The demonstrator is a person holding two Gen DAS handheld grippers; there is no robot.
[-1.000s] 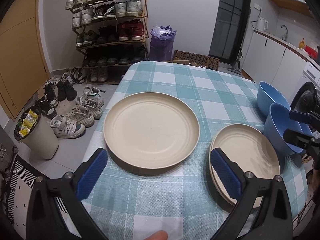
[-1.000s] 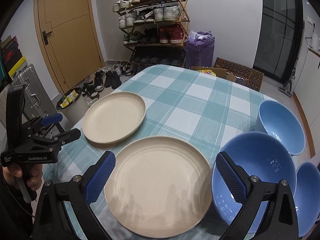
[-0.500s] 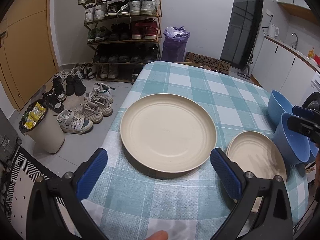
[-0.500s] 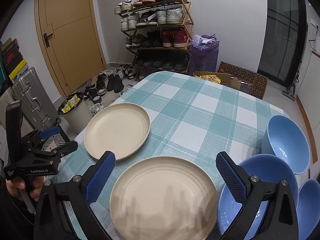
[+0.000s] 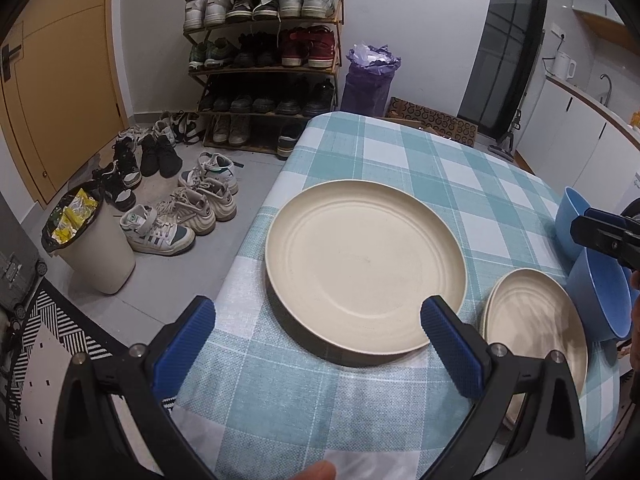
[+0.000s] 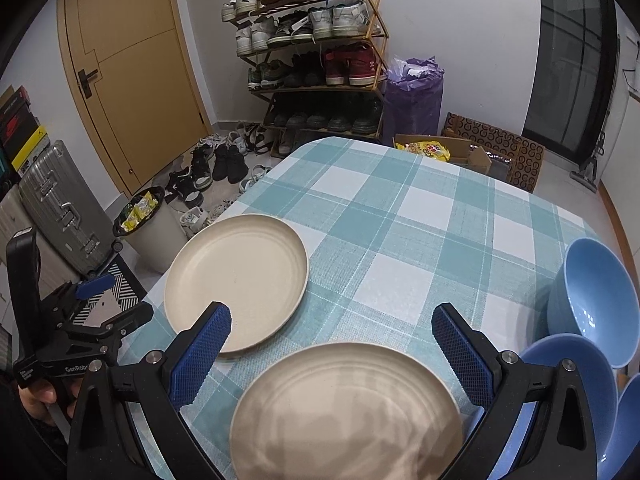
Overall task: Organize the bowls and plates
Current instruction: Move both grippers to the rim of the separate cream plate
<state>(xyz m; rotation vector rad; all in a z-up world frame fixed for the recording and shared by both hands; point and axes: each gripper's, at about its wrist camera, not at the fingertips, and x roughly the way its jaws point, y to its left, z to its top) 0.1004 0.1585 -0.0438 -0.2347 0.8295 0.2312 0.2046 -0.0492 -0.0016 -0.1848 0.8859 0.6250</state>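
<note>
Two sets of tongs hover over the checked worktop (image 5: 400,160), both with their blue pads spread wide and nothing between them. The left tongs (image 5: 316,332) sit low at the near edge, and their right pad overlaps the near rim of a large cream plate (image 5: 364,268) in the left wrist view; whether it touches the rim cannot be told. The right tongs (image 6: 332,344) frame the bare cloth just past a second cream plate (image 6: 348,412), which lies close under that camera. In the left wrist view this second plate (image 5: 536,336) seems to rest on another plate of the same kind, as a doubled rim shows at its left edge.

Both plates lie flat on the worktop, near each other but apart. To the right of the second plate stand three blue bowls: one far bowl (image 6: 596,304), upright and tipped a little, a nearer bowl (image 6: 576,376) touching it in front, and a third bowl (image 6: 628,432) cut off by the picture's edge.

Beyond the worktop are a shoe rack (image 6: 316,64), loose shoes (image 5: 188,208) on the floor, a full waste bin (image 5: 88,240), a purple bag (image 6: 416,92) and a wooden door (image 6: 128,60).
</note>
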